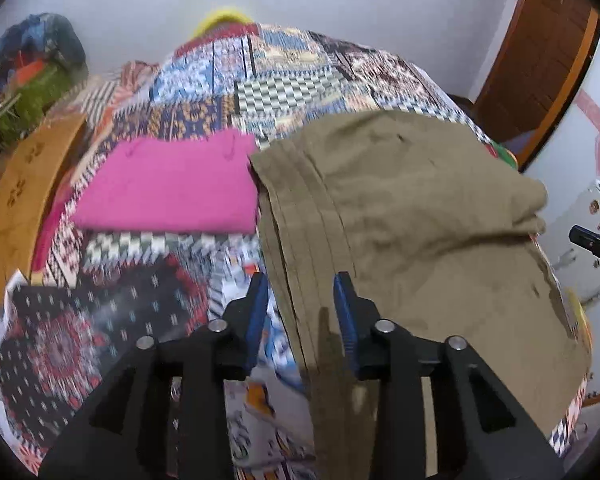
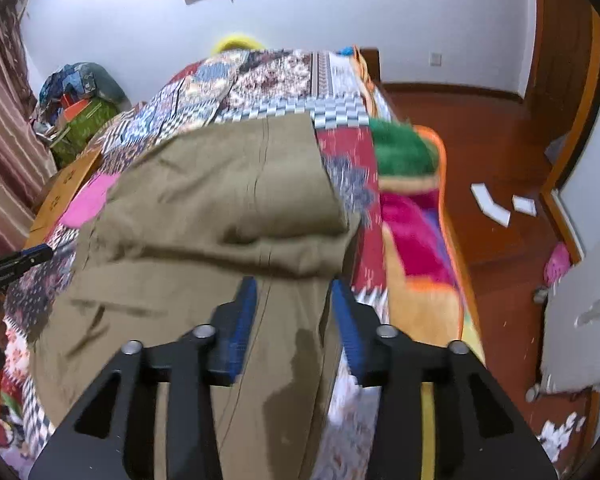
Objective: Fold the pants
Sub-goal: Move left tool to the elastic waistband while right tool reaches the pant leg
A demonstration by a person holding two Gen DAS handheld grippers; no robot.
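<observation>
watching the folded top layer of the pants (image 2: 228, 200): left gripper (image 1: 302, 300) & right gripper (image 2: 294, 300) both open, empty; layer may slump, sitting near bed (image 2: 340, 92) edge.

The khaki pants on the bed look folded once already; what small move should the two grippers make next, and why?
Probably bring both down to the near end and fold it over again. The khaki pants lie doubled on the patchwork bedspread, still longer than the folded pink garment beside them. The left gripper and right gripper are open, holding nothing.
</observation>
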